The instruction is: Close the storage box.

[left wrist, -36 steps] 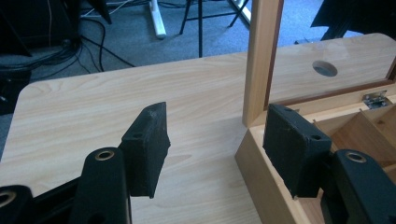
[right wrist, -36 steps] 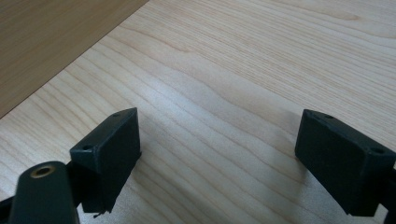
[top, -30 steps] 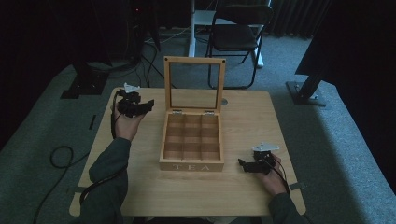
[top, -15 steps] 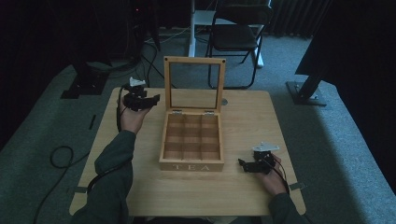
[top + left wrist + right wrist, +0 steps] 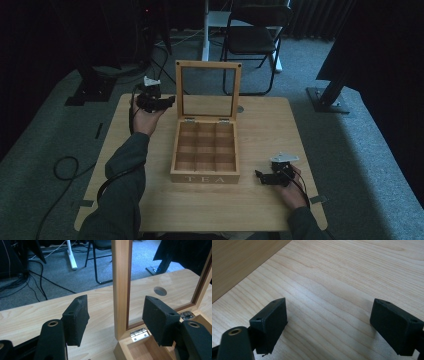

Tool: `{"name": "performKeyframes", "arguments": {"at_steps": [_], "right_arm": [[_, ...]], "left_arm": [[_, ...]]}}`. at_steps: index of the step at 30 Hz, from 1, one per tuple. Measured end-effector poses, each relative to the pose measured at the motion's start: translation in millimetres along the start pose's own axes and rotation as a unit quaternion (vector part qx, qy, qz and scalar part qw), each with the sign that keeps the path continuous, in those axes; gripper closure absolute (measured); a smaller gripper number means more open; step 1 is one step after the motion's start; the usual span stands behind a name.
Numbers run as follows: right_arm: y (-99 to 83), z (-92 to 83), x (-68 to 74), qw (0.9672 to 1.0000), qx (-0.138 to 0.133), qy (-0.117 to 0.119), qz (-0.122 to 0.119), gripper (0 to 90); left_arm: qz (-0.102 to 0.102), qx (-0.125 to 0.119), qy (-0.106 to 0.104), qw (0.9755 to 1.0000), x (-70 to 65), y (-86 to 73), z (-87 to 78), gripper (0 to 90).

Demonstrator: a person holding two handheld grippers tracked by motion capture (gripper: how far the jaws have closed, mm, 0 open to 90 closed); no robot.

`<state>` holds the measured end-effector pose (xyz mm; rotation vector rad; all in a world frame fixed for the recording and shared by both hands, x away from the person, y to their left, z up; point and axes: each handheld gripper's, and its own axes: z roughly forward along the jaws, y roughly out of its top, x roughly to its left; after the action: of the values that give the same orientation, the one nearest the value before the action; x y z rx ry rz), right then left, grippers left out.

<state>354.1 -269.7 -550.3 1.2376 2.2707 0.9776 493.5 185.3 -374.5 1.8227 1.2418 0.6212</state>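
A wooden tea box (image 5: 205, 178) with empty compartments stands mid-table, its glass-paned lid (image 5: 207, 64) upright. My left gripper (image 5: 169, 102) is at the lid's left edge. In the left gripper view the lid's frame post (image 5: 121, 277) stands between the two pads of my left gripper (image 5: 117, 315). Neither pad touches it, and the jaws have just been opening a little wider. My right gripper (image 5: 259, 175) rests low on the table, right of the box's front corner. In the right gripper view, my right gripper (image 5: 329, 322) is open over bare wood.
The light wooden table (image 5: 260, 130) has a round hole (image 5: 240, 108) behind the lid's right side. The box's hinge (image 5: 137, 333) sits just past the left pads. On the carpet beyond are a folding chair (image 5: 255, 40), stand bases and cables.
My left hand has carried its gripper away from me and to the right, up to the lid's left edge. The right hand has stayed where it was.
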Motion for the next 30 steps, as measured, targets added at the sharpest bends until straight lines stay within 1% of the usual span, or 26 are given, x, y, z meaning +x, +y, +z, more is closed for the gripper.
{"name": "performKeyframes", "arguments": {"at_steps": [4,7,8,9,12,14,16,20,24,30], "right_arm": [[0.0,0.0,0.0,1.0,0.0,0.0,0.0,13.8],[0.0,0.0,0.0,1.0,0.0,0.0,0.0,13.8],[0.0,0.0,0.0,1.0,0.0,0.0,0.0,13.8],[0.0,0.0,0.0,1.0,0.0,0.0,0.0,13.8],[0.0,0.0,0.0,1.0,0.0,0.0,0.0,13.8],[0.0,0.0,0.0,1.0,0.0,0.0,0.0,13.8],[0.0,0.0,0.0,1.0,0.0,0.0,0.0,13.8],[0.0,0.0,0.1,1.0,0.0,0.0,0.0,13.8],[0.0,0.0,0.1,1.0,0.0,0.0,0.0,13.8],[-0.6,-0.5,0.5,1.0,0.0,-0.001,0.002,13.8]], "left_arm": [[0.006,0.005,0.004,1.0,-0.4,3.4,5.0,37.2],[0.01,0.003,0.009,0.9999,-0.8,4.2,8.3,36.3],[0.012,0.003,0.015,0.9998,0.0,4.1,12.5,36.3],[0.011,0.006,0.015,0.9998,0.6,4.1,14.8,36.3],[0.016,0.009,0.015,0.9997,0.7,4.6,20.3,36.6],[0.017,0.006,0.012,0.9998,0.0,5.7,22.3,36.6],[0.015,0.002,0.008,0.9998,-1.1,7.0,23.8,36.6],[0.014,0.001,0.005,0.9999,-3.2,9.5,27.5,36.6],[0.016,0.003,0.003,0.9999,-3.6,12.2,30.3,37.3],[0.013,0.011,0.003,0.9999,-3.6,18.3,42.5,37.6]]}}
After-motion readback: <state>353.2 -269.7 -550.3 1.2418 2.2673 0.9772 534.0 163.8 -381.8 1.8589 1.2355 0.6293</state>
